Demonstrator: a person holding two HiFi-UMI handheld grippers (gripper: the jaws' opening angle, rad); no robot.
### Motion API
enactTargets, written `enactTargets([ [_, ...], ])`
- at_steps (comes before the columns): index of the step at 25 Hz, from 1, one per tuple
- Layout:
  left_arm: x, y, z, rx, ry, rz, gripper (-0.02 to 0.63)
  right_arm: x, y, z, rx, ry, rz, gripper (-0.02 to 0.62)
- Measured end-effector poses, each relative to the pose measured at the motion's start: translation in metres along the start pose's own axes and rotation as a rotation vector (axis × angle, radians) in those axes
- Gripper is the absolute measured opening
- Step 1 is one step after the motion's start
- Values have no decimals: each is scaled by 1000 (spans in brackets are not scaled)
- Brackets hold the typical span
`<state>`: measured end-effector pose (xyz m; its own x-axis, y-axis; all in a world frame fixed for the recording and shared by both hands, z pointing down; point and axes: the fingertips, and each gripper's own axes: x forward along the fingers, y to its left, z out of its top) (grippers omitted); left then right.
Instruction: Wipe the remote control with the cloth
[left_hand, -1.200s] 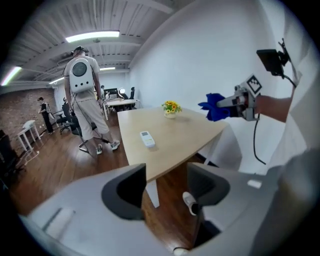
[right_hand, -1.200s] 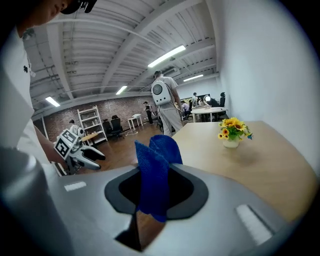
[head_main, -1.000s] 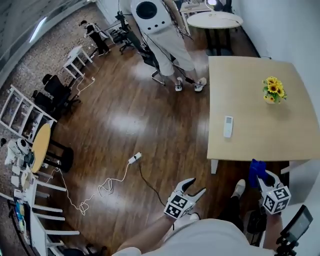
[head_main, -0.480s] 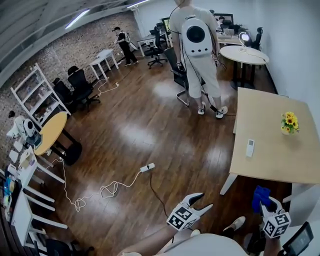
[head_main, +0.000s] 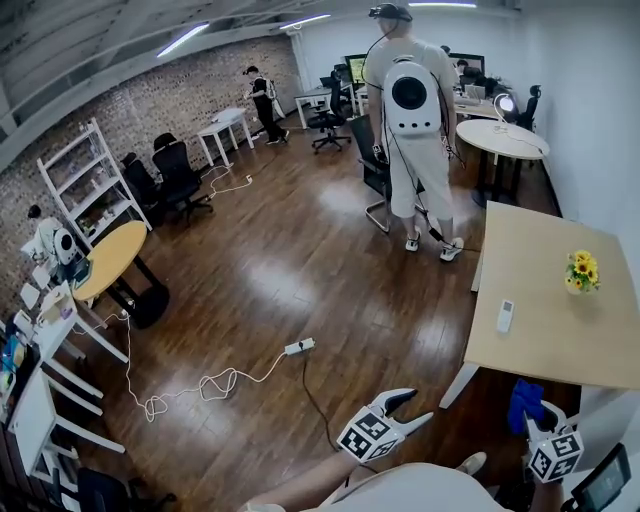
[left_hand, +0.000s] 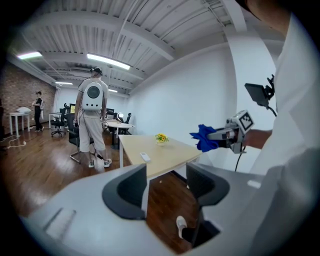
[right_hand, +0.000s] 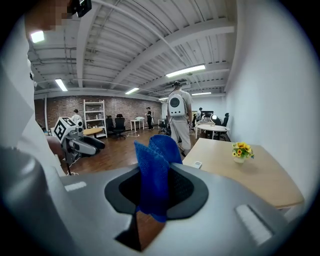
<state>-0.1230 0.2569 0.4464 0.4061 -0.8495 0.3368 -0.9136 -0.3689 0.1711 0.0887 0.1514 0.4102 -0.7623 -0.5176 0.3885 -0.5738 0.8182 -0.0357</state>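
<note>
The white remote control (head_main: 506, 315) lies near the left edge of the light wooden table (head_main: 560, 345), and it also shows in the left gripper view (left_hand: 144, 156) and the right gripper view (right_hand: 198, 164). My right gripper (head_main: 538, 412) hovers off the table's near corner, shut on a folded blue cloth (head_main: 521, 398) that sticks up between its jaws (right_hand: 152, 170). My left gripper (head_main: 410, 405) hangs over the wooden floor to the table's left. Its jaws stand apart with nothing between them (left_hand: 167, 175). Neither gripper touches the remote.
A vase of yellow flowers (head_main: 580, 272) stands on the table's far side. A person with a white backpack (head_main: 412, 100) stands beyond the table. A power strip with a white cable (head_main: 298, 347) lies on the floor, with round tables (head_main: 108, 262), chairs and shelves around the room.
The head view has tilted up from the floor to take in more of the room. Both grippers have risen, and the table and remote now sit farther right in the picture.
</note>
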Motion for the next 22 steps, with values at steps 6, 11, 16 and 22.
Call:
enactTargets([
  [6,-6,-14,9,7,1,-38,268,1,8,3,-16,-2,11,83],
  [11,-10,-25,7,12,-8,-72,268,-1,14,0,-23,8,23,83],
  [16,-14,-22,-1,23,-14,-65,268,-3,19,3,-37,11,25,83],
  [22,-21,-27,0,16,-8,-81,268,-4,25,5,-46,17,34,84],
])
